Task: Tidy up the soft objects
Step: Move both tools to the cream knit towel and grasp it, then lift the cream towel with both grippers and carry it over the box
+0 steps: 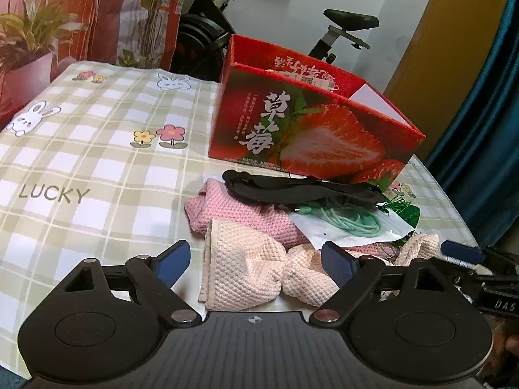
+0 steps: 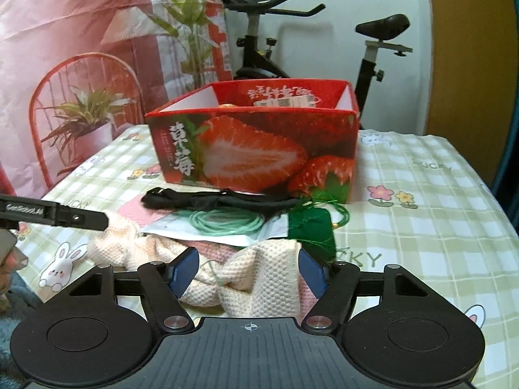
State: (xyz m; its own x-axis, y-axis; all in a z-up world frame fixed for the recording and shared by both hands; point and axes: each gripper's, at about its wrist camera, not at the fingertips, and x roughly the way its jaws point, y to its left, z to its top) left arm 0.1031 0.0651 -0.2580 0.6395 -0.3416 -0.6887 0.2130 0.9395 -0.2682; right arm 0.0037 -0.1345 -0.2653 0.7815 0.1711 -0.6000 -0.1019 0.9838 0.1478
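Observation:
A pale peach waffle cloth (image 1: 246,272) lies crumpled at the near edge of a pile on the checked table. My left gripper (image 1: 256,262) is open, its blue fingers either side of the cloth's left part. My right gripper (image 2: 248,270) is open around the cloth's right part (image 2: 259,278). A darker pink waffle cloth (image 1: 246,214) lies behind. A black strap (image 1: 292,188), a coiled mint-green cord (image 1: 350,220) on a white sheet, and a green tasselled pouch (image 2: 311,227) lie on top. The red strawberry box (image 1: 308,123) stands open behind the pile.
The checked tablecloth (image 1: 81,162) stretches left with free room. An exercise bike (image 2: 259,48) stands behind the table, a potted plant (image 1: 26,48) at far left. The left gripper's body (image 2: 55,215) shows in the right wrist view.

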